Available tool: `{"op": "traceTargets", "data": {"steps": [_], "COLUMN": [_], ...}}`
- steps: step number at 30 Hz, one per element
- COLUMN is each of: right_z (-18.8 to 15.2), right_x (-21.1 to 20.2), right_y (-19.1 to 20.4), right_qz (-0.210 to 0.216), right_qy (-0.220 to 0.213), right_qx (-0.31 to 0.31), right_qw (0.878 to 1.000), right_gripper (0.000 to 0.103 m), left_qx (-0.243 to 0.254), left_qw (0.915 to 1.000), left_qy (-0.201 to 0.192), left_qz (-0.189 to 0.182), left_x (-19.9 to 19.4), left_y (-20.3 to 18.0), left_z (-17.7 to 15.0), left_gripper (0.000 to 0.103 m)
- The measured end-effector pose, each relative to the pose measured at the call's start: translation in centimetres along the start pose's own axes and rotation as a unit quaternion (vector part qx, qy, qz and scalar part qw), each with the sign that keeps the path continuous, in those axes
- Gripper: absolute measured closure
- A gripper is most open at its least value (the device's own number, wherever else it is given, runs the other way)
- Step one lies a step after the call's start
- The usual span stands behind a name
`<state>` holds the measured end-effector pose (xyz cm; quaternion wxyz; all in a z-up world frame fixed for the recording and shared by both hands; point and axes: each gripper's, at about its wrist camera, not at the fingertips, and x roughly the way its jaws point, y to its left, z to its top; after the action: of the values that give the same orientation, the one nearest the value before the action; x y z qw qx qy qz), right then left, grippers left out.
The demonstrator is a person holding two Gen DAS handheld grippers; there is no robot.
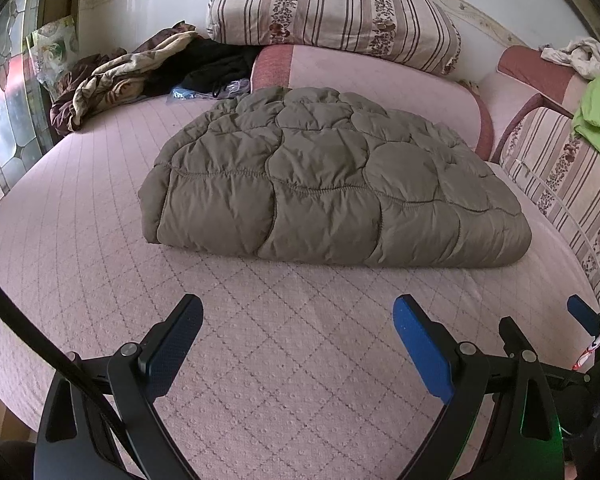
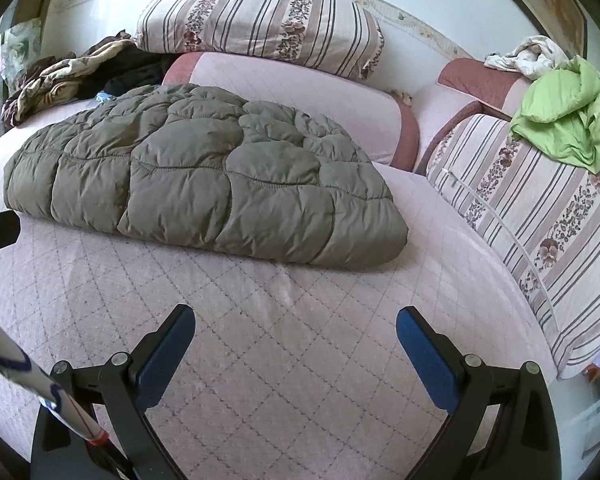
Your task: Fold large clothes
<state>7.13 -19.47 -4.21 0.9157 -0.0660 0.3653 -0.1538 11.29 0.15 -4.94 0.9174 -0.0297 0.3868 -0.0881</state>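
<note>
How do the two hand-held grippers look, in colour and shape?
Both look alike. The left hand-held gripper has a black frame with curved arms, silver pivot bolts and two flat fingers faced with textured blue pads. The right hand-held gripper is built the same. A black cable crosses the left view.

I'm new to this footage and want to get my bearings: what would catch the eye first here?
The olive quilted puffer coat, lying folded in a bundle in the middle of the pink quilted bed, dominates both views. Next comes the bright green garment crumpled on the striped floral cushion at the right. Both the left gripper and the right gripper hang open, short of the coat.
</note>
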Motion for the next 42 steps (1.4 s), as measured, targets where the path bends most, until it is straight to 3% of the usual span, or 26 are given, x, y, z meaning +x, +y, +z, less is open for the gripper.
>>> {"op": "traceTargets", "data": {"steps": [42], "right_z": [-0.3], "right_x": [0.8], "right_y": [1.0], "right_qz": [0.012], "right_qy": [0.011], "right_qx": [-0.007], "right_qw": [1.0], "right_gripper": [0.001], "left_qx": [0.007], "left_qw": [0.9999], "left_qy": [0.007], "left_qz": [0.014], "left_x": [0.7], "left_y": [0.4], "left_z": [-0.4], "left_gripper": [0.008]}}
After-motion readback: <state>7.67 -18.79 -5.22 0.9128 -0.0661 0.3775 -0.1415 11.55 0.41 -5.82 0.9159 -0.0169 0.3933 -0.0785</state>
